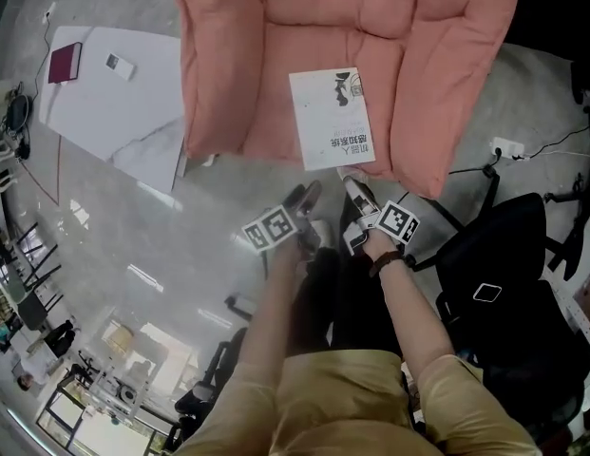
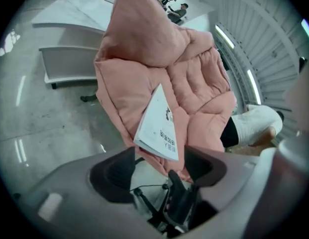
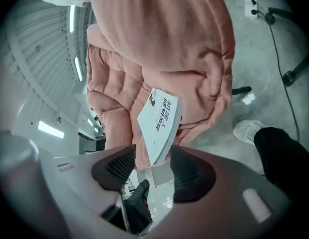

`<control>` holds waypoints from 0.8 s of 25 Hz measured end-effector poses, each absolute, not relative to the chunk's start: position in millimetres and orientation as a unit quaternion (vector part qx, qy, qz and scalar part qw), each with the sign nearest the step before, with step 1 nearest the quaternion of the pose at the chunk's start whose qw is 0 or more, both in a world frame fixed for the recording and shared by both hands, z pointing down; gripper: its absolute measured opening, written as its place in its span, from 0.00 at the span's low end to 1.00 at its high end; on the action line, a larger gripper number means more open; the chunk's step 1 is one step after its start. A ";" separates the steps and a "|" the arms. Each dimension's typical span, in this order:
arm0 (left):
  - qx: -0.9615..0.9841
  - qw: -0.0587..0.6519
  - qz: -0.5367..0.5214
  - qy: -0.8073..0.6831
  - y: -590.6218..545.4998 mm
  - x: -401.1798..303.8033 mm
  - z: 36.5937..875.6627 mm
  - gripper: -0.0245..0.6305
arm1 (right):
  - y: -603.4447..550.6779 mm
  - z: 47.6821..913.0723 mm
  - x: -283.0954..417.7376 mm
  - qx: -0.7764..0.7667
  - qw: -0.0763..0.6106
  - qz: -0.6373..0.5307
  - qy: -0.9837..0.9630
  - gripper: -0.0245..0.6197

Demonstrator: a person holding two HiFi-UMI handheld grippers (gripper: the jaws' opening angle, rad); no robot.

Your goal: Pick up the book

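A white book point(image 1: 333, 117) with dark print lies on the front part of a big pink cushion point(image 1: 237, 55). Both grippers are held low, just short of the cushion's front edge, below the book in the head view. My left gripper point(image 1: 306, 204) stands open; in its own view the book point(image 2: 159, 126) is just past the dark pads point(image 2: 113, 173), its lower edge showing in the gap. The right gripper point(image 1: 359, 198) is open too. In its view the book point(image 3: 161, 119) tilts down toward the gap between the pads point(image 3: 191, 174), which do not press on it.
A white low table point(image 1: 123, 103) at the left carries a maroon book point(image 1: 65, 62) and a small white device point(image 1: 120, 65). A black office chair point(image 1: 508, 283) stands at the right, with a power strip point(image 1: 508, 147) and cables on the grey floor. A shoe point(image 3: 249, 130) is near the right gripper.
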State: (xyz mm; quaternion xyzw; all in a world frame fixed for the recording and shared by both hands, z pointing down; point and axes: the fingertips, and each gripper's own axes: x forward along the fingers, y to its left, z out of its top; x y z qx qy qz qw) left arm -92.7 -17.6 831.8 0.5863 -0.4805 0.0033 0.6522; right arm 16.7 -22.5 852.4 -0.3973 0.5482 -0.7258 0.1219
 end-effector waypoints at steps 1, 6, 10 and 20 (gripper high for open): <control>0.580 0.656 -0.002 -0.482 -18.5 -94.3 838.5 0.51 | -25.0 857.5 14.3 -0.394 0.128 -0.728 0.547 0.37; 0.565 0.674 -0.022 -0.475 -30.0 -96.6 862.4 0.52 | -40.1 883.9 9.8 -0.399 0.156 -0.740 0.519 0.36; 0.546 0.692 -0.041 -0.470 -33.3 -95.3 875.3 0.52 | -47.9 894.5 8.9 -0.400 0.168 -0.736 0.519 0.36; 0.485 0.733 -0.137 -0.457 -52.8 -94.4 901.6 0.44 | -64.6 915.9 4.5 -0.412 0.185 -0.744 0.494 0.31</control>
